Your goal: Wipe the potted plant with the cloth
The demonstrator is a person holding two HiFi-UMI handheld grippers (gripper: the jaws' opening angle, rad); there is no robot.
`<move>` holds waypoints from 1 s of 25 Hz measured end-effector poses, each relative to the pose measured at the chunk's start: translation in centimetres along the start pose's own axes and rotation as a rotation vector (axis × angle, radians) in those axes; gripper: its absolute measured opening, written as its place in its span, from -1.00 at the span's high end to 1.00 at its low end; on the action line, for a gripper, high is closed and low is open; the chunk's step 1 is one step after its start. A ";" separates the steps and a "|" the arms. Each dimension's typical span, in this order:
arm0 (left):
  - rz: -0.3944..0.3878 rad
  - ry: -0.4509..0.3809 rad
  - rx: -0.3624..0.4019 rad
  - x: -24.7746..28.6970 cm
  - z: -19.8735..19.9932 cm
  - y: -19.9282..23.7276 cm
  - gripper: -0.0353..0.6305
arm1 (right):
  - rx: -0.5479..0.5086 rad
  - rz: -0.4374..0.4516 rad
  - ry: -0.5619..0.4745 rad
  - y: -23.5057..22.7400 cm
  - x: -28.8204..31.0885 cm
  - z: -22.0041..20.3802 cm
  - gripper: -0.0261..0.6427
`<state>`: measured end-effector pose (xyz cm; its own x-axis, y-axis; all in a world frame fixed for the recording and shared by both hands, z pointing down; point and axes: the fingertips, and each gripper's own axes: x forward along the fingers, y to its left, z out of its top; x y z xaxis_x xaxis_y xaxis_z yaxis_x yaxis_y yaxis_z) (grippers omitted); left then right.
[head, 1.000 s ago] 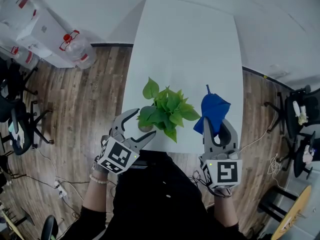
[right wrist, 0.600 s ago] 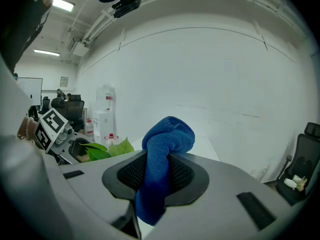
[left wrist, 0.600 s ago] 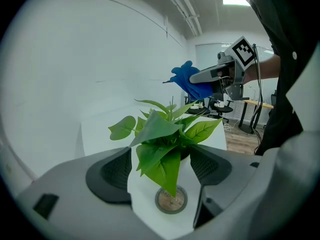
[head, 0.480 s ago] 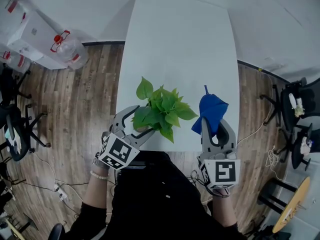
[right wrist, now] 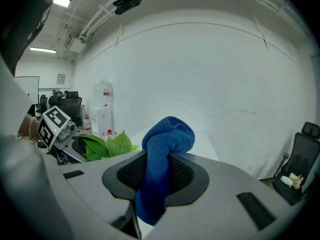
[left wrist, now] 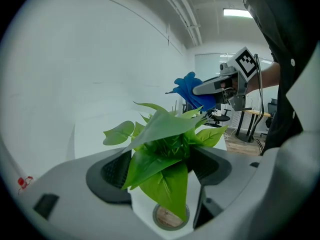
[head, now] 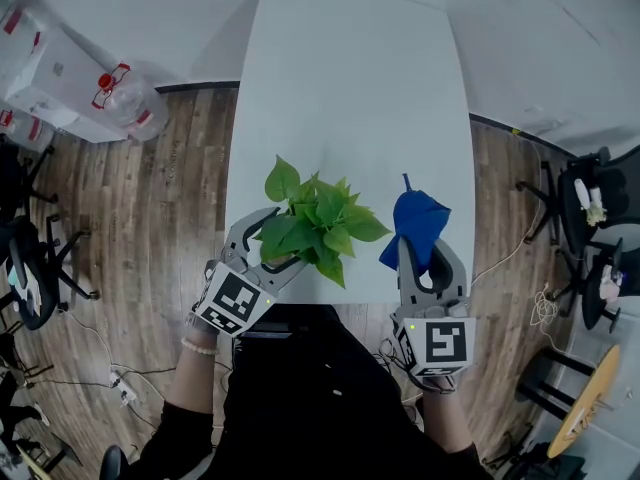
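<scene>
Green leaves of the plant (head: 315, 230) are seen in the head view at the table's (head: 350, 88) near edge, just left of the blue cloth (head: 418, 226). In the left gripper view, the left tongs (left wrist: 162, 170) are spread, with the pot (left wrist: 170, 217) between them. In the right gripper view, the cloth is pinched by the right tongs (right wrist: 157, 173).

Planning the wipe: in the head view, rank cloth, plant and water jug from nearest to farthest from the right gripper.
1. Cloth, held in the right gripper.
2. Plant, to its left on the table.
3. Water jug, far left on the floor.
</scene>
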<state>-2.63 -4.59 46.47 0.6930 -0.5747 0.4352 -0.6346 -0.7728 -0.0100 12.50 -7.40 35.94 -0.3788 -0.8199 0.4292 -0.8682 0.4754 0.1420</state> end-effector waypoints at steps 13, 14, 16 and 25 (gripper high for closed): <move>-0.042 -0.004 0.000 1.7 0.1 0.1 -0.14 | 0.020 -0.003 0.045 -0.3 0.8 -1.7 0.55; -0.042 -0.005 0.001 1.7 0.2 0.2 -0.12 | 0.023 -0.005 0.045 -0.4 0.9 -1.8 0.55; -0.035 0.005 -0.009 1.8 -0.6 0.4 -0.09 | 0.024 -0.003 0.052 -0.4 1.2 -2.0 0.55; -0.001 -0.026 0.047 1.5 0.2 0.4 -0.03 | 0.018 0.012 0.067 -0.3 1.9 -2.4 0.55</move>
<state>-1.82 -5.84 46.97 0.7030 -0.5801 0.4114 -0.6173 -0.7850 -0.0521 12.81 -8.32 38.90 -0.3670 -0.7910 0.4895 -0.8699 0.4782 0.1205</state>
